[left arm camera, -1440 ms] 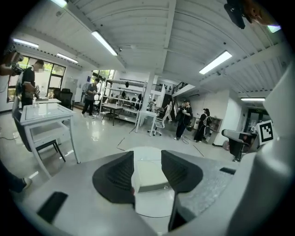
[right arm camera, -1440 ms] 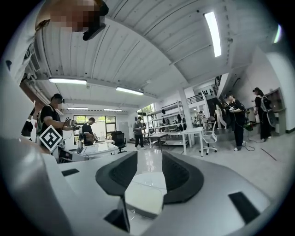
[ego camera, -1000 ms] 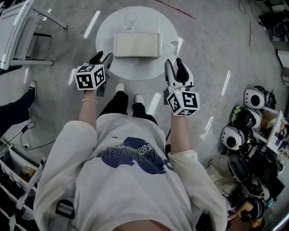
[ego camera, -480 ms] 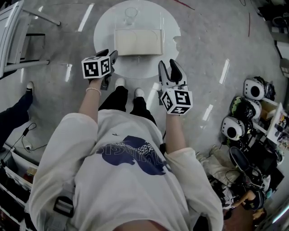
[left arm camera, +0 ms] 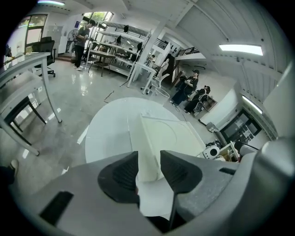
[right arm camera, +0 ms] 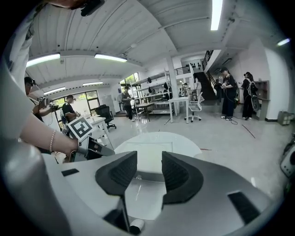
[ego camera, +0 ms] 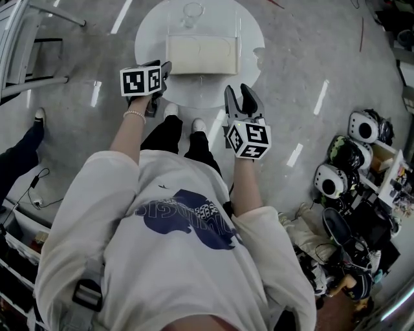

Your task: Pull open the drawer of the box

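A cream box (ego camera: 200, 54) with clear walls stands on a round white table (ego camera: 152, 39); its near face carries a small knob (ego camera: 200, 79). My left gripper (ego camera: 163, 66) hovers over the table's front left edge, beside the box's near left corner. Its jaws are closing, but a gap still shows and nothing is between them. In the left gripper view the box (left arm camera: 159, 133) lies just beyond the left gripper (left arm camera: 149, 168). My right gripper (ego camera: 237, 90) is open and empty at the table's front right edge, pointing at the box (right arm camera: 149, 159).
A glass (ego camera: 191, 11) stands on the table behind the box. A metal table frame (ego camera: 32, 77) is at the left, and a person's shoe (ego camera: 40, 115) is on the floor there. Helmets (ego camera: 333, 181) and clutter fill the right side. My feet are under the table's near edge.
Both grippers have moved forward toward the table. The left one has come over the table's left front edge, and the right one has drawn in toward the box's front.
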A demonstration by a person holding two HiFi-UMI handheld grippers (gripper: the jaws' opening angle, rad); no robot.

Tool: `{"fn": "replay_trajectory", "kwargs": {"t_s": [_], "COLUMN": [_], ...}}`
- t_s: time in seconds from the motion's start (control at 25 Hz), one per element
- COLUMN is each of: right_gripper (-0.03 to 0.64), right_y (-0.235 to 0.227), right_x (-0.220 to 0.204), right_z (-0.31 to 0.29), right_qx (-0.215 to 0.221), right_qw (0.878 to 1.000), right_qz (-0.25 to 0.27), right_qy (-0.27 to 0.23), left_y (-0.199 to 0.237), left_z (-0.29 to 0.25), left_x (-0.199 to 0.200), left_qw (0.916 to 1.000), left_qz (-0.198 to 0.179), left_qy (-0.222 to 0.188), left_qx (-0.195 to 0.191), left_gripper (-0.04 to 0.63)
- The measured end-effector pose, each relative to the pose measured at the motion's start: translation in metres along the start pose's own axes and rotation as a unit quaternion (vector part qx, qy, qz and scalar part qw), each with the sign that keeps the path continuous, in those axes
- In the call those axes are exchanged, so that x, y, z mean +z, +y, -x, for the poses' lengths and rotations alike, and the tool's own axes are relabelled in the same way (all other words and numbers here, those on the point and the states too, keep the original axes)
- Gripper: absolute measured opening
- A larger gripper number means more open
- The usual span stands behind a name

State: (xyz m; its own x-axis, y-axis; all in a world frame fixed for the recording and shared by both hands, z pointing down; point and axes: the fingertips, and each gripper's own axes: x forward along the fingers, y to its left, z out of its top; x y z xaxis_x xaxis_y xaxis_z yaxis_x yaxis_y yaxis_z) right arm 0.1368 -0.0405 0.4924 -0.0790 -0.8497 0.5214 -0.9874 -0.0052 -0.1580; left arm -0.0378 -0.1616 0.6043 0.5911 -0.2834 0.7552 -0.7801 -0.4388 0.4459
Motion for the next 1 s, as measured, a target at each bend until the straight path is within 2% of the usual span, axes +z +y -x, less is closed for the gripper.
{"fn": "replay_trajectory", "kwargs": {"t_s": [0.32,0.48,0.6,0.72,1.0], "right_gripper": [0.152,0.152,0.155,0.16,0.172], "right_y": [-0.002,-0.004,-0.002,0.004,0.015], "right_x": [-0.018,-0.036,-0.053,-0.074,-0.112], "right_z": [-0.019,-0.029,-0.037,-0.049,-0.08], "right_qx": [0.0,-0.016,-0.013,0.002,0.026], "right_qw": [0.999,0.997,0.994,0.988,0.964], "right_qz": [0.002,0.01,-0.004,-0.019,-0.041], "right_qy": [0.038,0.073,0.107,0.156,0.262], "left_y": [0.002,-0.003,-0.004,-0.002,-0.002], "left_z": [-0.011,-0.013,-0.014,-0.015,-0.016], "left_x": [-0.001,-0.001,0.0,0.0,-0.001], "left_qw": [0.9991,0.9982,0.9976,0.9965,0.9963], "left_qz": [0.032,0.044,0.052,0.066,0.066], "left_qy": [0.024,0.033,0.037,0.041,0.046], "left_qx": [-0.015,-0.024,-0.026,-0.032,-0.03], "left_gripper": [0.138,0.078,0.078,0.078,0.078]}}
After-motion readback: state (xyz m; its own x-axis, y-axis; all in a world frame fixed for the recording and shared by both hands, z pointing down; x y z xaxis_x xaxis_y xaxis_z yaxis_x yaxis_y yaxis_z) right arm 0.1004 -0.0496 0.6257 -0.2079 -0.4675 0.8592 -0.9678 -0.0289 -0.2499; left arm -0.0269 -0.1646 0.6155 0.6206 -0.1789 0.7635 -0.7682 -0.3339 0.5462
